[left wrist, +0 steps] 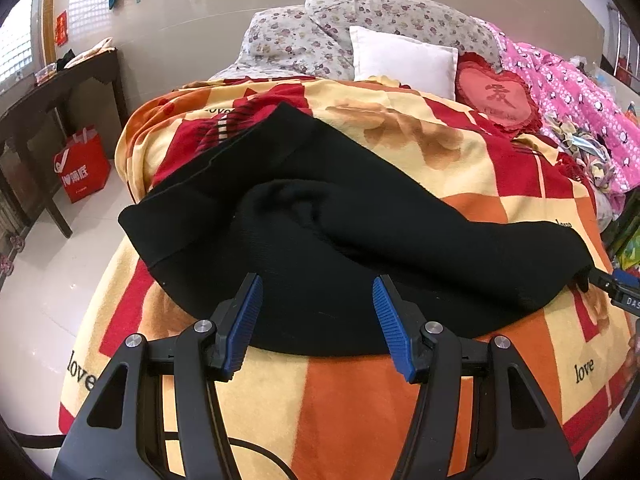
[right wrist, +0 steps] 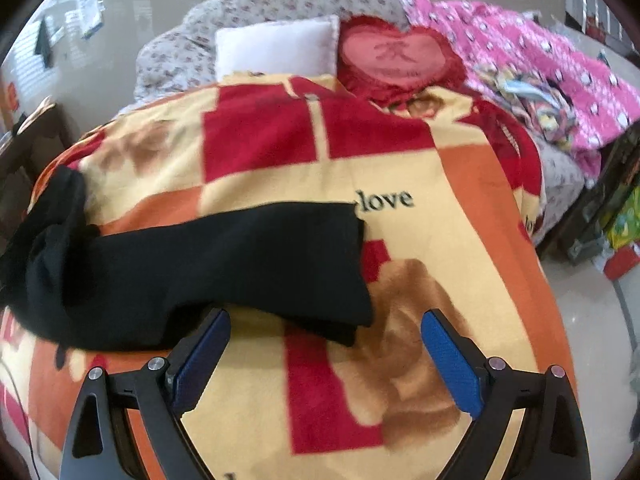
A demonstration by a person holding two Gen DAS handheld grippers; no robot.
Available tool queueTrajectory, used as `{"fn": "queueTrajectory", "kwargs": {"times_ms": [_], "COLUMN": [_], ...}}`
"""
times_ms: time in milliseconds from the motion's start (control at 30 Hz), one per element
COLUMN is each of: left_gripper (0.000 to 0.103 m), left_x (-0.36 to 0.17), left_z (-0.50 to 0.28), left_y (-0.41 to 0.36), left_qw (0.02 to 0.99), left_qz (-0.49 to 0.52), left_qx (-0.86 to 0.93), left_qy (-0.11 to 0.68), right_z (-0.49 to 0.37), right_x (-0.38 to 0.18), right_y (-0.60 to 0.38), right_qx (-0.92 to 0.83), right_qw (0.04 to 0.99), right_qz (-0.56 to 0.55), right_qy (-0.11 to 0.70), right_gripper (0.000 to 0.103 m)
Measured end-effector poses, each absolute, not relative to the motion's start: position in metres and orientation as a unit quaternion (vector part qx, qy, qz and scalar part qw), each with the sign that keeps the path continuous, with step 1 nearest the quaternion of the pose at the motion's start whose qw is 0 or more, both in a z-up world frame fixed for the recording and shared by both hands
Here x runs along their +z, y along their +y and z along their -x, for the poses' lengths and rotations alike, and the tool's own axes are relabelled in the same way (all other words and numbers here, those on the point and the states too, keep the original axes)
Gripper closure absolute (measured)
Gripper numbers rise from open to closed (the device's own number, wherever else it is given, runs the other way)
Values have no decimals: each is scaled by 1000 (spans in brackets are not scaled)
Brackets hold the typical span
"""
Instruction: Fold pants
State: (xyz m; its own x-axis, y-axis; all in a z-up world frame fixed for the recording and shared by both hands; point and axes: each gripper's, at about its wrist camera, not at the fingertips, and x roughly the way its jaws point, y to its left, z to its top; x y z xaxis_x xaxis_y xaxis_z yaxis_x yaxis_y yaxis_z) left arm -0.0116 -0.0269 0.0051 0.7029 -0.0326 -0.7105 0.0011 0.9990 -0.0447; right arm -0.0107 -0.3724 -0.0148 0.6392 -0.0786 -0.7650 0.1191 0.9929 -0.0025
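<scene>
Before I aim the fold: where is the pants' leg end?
In the right wrist view, the leg end lies mid-frame on the blanket, just below the printed "love".

Left tool (left wrist: 318,286) and right tool (right wrist: 326,322) both angle downward, jaws spread apart, gripping nothing.

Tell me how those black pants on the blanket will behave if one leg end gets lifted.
The black pants look soft and floppy: they lie bunched in folds, so a lifted end would likely droop. The knit seems thin, probably light. The fuzzy blanket may drag on them rather than let them slide.
</scene>
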Motion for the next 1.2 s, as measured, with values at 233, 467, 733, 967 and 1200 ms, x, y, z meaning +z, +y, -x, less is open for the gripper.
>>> {"fn": "queueTrajectory", "kwargs": {"times_ms": [233,467,733,967,1200], "left_gripper": [46,46,46,46,46], "left_x": [6,3,-4,-8,-13], "left_z": [15,14,9,2,-4], "left_y": [-29,-23,-18,-12,-12], "left_qw": [923,921,918,916,914], "left_qz": [16,23,29,33,31], "left_qx": [-10,-4,-2,5,9], "left_qy": [385,388,395,401,405], "right_z": [19,14,7,3,-2], "right_x": [0,0,-4,-10,-15], "right_y": [-341,-315,-295,-272,-246], "right_qx": [-15,7,35,93,122], "right_qw": [915,915,911,904,897], "right_qz": [-4,10,11,12,33], "right_qy": [403,404,411,418,423], "right_gripper": [8,8,8,18,19]}}
